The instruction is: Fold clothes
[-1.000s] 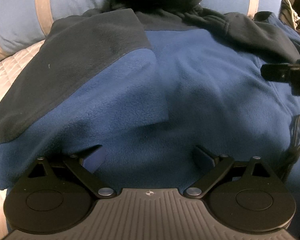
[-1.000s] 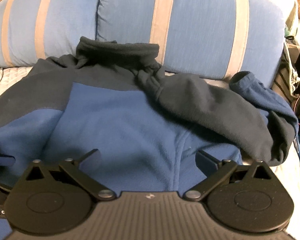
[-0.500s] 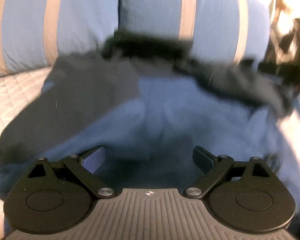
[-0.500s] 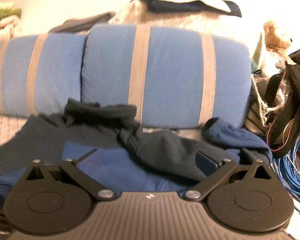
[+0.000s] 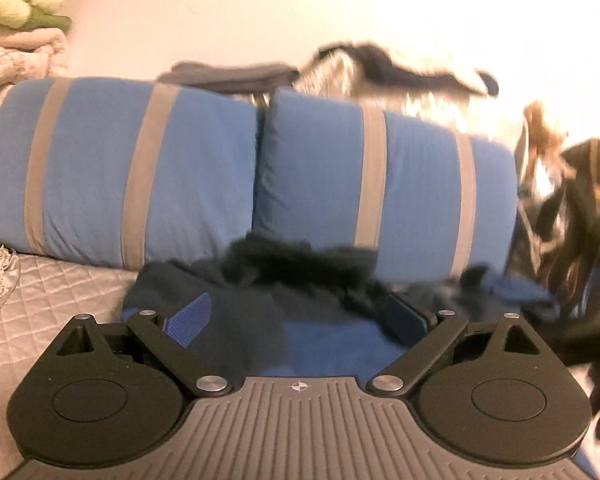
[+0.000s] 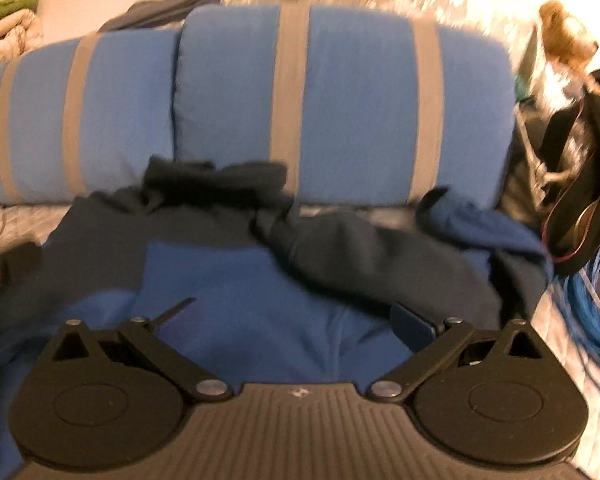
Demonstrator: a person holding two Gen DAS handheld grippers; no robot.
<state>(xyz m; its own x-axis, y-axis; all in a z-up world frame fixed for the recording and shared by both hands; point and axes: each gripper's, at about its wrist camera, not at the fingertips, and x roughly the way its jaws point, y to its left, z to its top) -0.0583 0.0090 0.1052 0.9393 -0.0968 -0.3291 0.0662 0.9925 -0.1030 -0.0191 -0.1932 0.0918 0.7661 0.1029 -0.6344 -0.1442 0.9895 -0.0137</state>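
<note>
Both cameras now sit higher and further back from the fleece jacket [image 6: 236, 280] than a second ago: in the left wrist view it fills only a low strip behind the left gripper [image 5: 298, 320], where it filled the frame before. The two blue striped pillows [image 5: 256, 172] and the pale wall [image 5: 220, 12] above them come into full view. The right gripper [image 6: 296, 316] tips back down after half a second ago, so more blue fleece shows again.
</note>
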